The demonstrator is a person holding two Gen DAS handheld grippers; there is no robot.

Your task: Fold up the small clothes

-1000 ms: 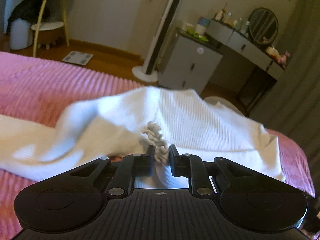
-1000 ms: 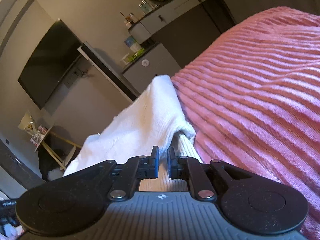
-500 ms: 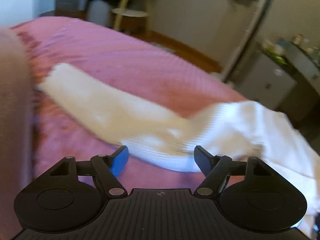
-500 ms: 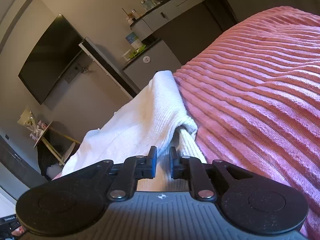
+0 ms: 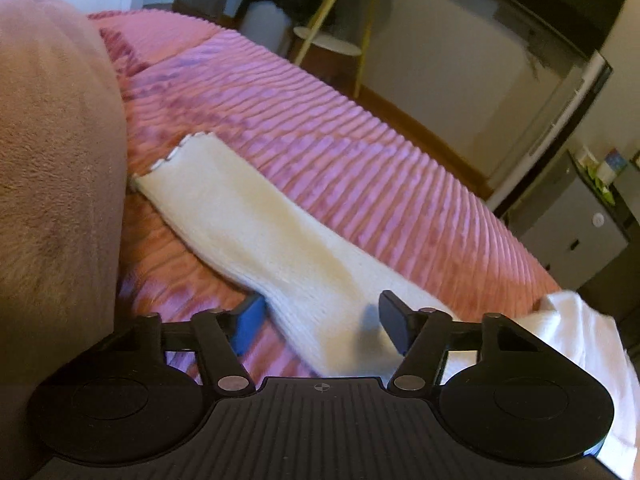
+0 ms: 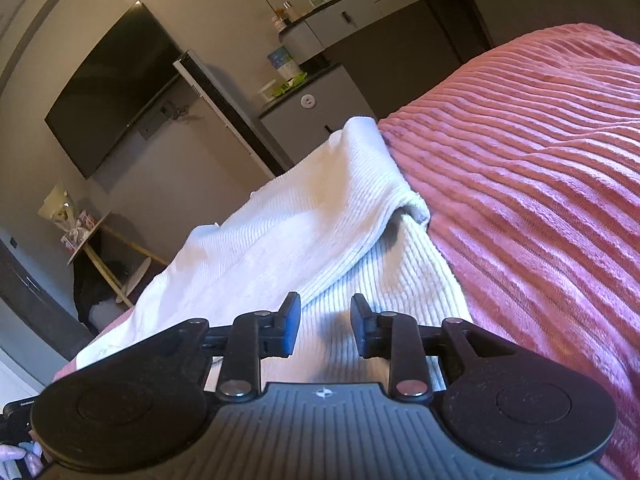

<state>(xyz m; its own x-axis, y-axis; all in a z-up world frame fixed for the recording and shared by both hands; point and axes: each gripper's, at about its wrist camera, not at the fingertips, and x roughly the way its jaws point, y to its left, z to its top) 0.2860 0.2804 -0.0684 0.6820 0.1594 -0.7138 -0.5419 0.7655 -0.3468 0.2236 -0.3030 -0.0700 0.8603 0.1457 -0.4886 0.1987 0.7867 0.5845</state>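
Since a second ago both grips on the garment have been let go: the left gripper (image 5: 322, 322), which was pinched on a bunched frill, is now spread wide and has been swung round toward the long sleeve, and the right gripper (image 6: 325, 330), which was closed on the ribbed fabric, has been parted by a moderate gap. Nothing is held between either pair of jaws.

Under the left jaws, the sleeve (image 5: 256, 236) of the white ribbed garment (image 6: 304, 236) is laid flat and runs away diagonally to its scalloped cuff (image 5: 180, 156), beside a tan, fuzzy mass (image 5: 52, 160) at the left edge that cannot be identified. Under the right jaws the body of the garment is seen, with an upper layer already turned over a lower one, its folded edge ending near the pink corded bedspread (image 6: 540, 184). A wall television and a grey cabinet stand beyond the bed.

The sleeve is judged the next part to be folded in. Only the top layer may be caught if the jaws are closed too shallowly on the soft knit, and the sleeve would then slip out. The finished fold on the right could also be dragged askew if the sleeve is pulled while the body is left unpinned on the plush cover.
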